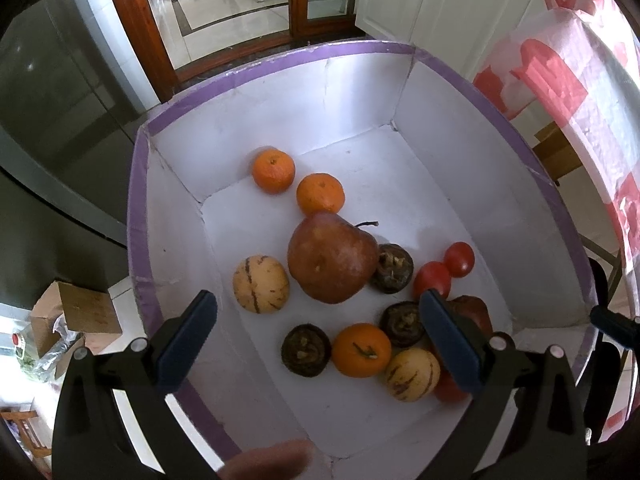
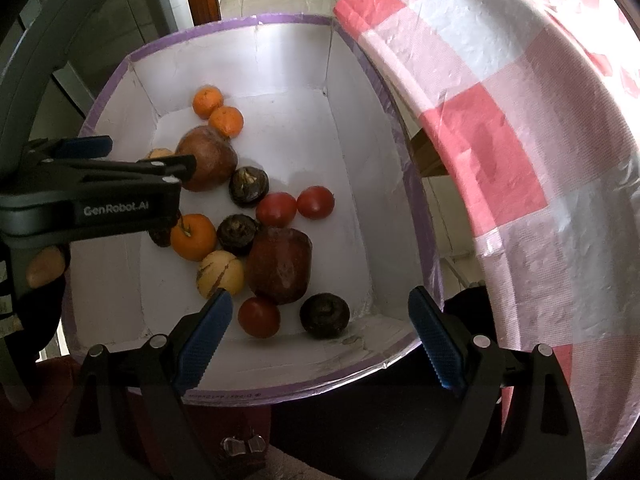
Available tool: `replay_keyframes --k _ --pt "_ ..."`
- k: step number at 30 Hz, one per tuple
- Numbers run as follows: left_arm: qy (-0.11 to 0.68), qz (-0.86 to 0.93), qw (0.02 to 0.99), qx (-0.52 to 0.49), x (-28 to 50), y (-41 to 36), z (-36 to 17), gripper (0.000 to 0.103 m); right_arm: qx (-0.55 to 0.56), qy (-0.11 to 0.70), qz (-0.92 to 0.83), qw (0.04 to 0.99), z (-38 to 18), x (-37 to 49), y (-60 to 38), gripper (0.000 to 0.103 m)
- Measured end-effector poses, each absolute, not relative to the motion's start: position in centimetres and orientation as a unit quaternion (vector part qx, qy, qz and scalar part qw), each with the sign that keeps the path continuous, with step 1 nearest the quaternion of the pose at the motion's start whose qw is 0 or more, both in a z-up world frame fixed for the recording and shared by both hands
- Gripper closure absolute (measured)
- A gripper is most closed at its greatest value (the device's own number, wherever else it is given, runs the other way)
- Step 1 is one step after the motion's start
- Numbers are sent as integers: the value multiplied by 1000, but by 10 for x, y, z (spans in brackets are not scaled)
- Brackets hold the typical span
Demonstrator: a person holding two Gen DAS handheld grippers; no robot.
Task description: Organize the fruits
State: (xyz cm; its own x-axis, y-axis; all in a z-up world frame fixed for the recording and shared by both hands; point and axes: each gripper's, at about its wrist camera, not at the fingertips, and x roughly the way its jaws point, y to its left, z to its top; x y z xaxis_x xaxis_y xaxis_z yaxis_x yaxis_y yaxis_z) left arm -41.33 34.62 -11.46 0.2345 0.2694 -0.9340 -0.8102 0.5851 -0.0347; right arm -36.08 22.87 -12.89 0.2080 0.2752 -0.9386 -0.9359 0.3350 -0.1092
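Note:
A white box with a purple rim [image 1: 280, 58] [image 2: 240, 20] holds mixed fruit. A large brown pear [image 1: 332, 258] [image 2: 206, 164] lies mid-box, with two oranges [image 1: 274, 171] [image 2: 208, 102] behind it and a third orange [image 1: 361, 350] [image 2: 194, 237] nearer. Striped yellow melons [image 1: 261, 284] [image 2: 220, 274], dark mangosteens [image 1: 306, 350] [image 2: 325, 315], red tomatoes [image 1: 432, 280] [image 2: 259, 317] and a dark red apple [image 2: 280, 266] lie around. My left gripper [image 1: 318, 336] [image 2: 132, 156] hangs open and empty over the box. My right gripper [image 2: 320, 336] is open and empty above the near rim.
A table with a red-and-white checked cloth [image 1: 560, 92] [image 2: 500, 140] stands right of the box. A cardboard carton [image 1: 76, 312] and bags sit on the floor at left. A dark cabinet [image 1: 52, 92] is behind on the left.

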Motion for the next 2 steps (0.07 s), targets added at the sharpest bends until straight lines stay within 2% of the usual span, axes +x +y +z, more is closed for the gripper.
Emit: replay_keyframes --k 2 --pt "500 371 736 -267 -414 347 -112 2 -367 441 447 686 -125 -362 228 16"
